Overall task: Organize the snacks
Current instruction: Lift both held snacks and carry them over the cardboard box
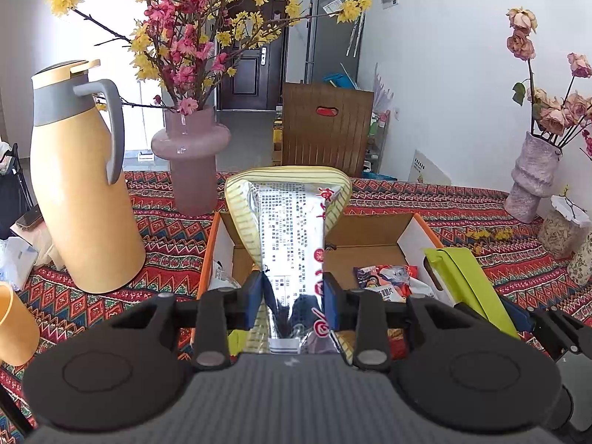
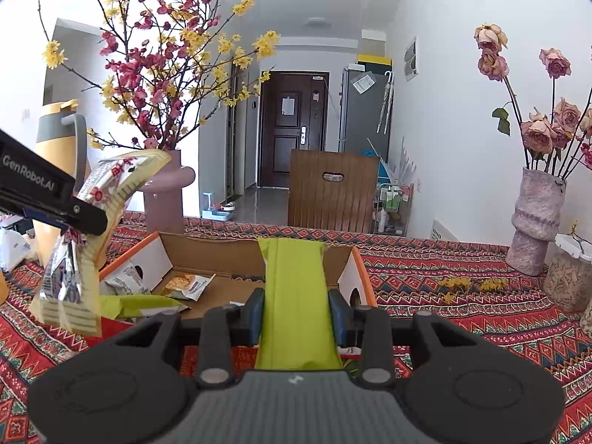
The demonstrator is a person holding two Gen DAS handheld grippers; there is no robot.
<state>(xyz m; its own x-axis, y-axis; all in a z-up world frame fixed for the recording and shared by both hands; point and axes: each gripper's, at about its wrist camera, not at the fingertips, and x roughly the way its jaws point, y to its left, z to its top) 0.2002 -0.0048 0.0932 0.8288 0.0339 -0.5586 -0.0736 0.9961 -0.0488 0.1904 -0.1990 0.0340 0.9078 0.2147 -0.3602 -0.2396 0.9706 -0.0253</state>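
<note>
While my left claw (image 1: 294, 296) clamps the silver-and-yellow snack packet (image 1: 288, 229) and my right claw (image 2: 296, 314) clamps the green packet (image 2: 294, 288), both above the cardboard box (image 2: 222, 259), they seem light, crinkly, slippery; I'd grip mid-body.

My left gripper (image 1: 294, 296): black frame, blue pads. It holds a snack packet (image 1: 288, 229), silver back with dark print, cream edges with fine yellow stripes, red characters. My right gripper (image 2: 296, 314): same black and blue; its packet (image 2: 296, 296) is plain lime green. Cardboard box (image 2: 347, 281): brown inside, white panels, orange outer edge. Tablecloth (image 2: 462, 318): red with multicoloured zigzag bands. Thermos jug (image 1: 85, 199): pale yellow body, grey collar and handle. Vase (image 1: 192, 155): matt pink.
</note>
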